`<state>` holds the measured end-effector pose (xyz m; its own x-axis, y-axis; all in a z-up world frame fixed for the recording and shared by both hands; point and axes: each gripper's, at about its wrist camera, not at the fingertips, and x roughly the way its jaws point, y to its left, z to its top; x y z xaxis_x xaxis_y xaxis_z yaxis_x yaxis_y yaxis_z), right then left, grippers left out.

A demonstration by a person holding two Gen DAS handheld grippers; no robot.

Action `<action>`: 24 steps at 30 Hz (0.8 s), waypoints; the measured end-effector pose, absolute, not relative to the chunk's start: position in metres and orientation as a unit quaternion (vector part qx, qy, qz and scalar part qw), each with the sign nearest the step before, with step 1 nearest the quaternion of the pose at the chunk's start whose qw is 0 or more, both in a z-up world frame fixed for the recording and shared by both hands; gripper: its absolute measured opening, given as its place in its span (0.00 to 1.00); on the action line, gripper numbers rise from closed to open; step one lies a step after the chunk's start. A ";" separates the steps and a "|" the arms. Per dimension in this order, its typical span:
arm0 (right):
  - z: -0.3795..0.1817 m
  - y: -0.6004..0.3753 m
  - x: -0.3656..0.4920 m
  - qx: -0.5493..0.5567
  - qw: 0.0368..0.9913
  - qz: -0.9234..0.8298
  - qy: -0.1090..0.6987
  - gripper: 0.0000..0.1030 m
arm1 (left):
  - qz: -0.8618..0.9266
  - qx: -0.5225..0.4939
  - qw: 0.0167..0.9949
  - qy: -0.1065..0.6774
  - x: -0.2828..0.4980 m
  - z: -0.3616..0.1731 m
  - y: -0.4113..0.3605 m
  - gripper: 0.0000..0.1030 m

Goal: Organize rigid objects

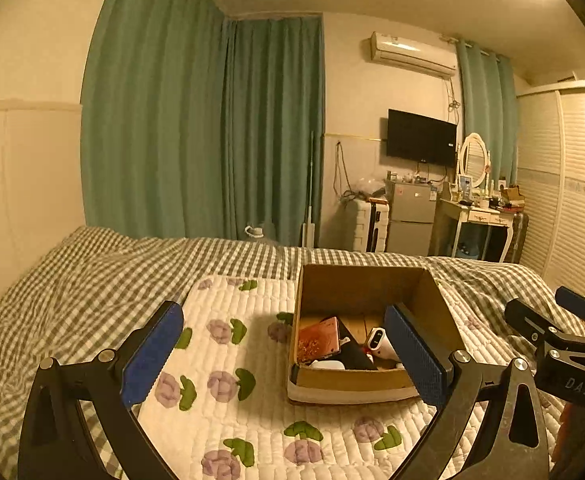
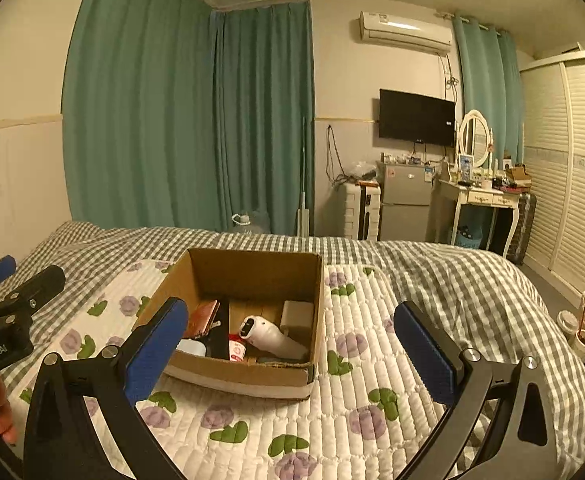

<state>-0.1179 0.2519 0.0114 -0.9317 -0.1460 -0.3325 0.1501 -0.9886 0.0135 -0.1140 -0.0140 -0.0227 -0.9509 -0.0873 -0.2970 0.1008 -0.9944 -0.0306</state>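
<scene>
Right wrist view alone shows beige block [image 2: 297, 315] inside cardboard box [image 2: 252, 264].

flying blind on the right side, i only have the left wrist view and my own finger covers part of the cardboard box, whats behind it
Observer: In the right wrist view, a pale beige rectangular block stands against the right wall inside the open brown cardboard box.
Operator: is the white gadget whole or just a head
Observer: The white handheld device with a dark screen has a long handle running toward the box's near right corner.
Operator: anything small near it
Observer: A small white container with red print sits just left of the device.
Operator: right gripper holding anything
Observer: No, the right gripper is open and empty above the quilted floral mat.
</scene>
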 end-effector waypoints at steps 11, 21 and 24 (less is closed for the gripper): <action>0.005 0.249 -0.118 0.175 0.078 -0.981 0.006 1.00 | -0.987 0.153 0.053 0.008 -0.112 -0.027 -0.011 1.00; 0.005 0.247 -0.118 0.177 0.079 -0.981 0.007 1.00 | -0.986 0.160 0.056 0.003 -0.116 -0.029 -0.009 1.00; 0.006 0.247 -0.119 0.178 0.078 -0.981 0.007 1.00 | -0.985 0.161 0.054 0.006 -0.118 -0.029 -0.010 1.00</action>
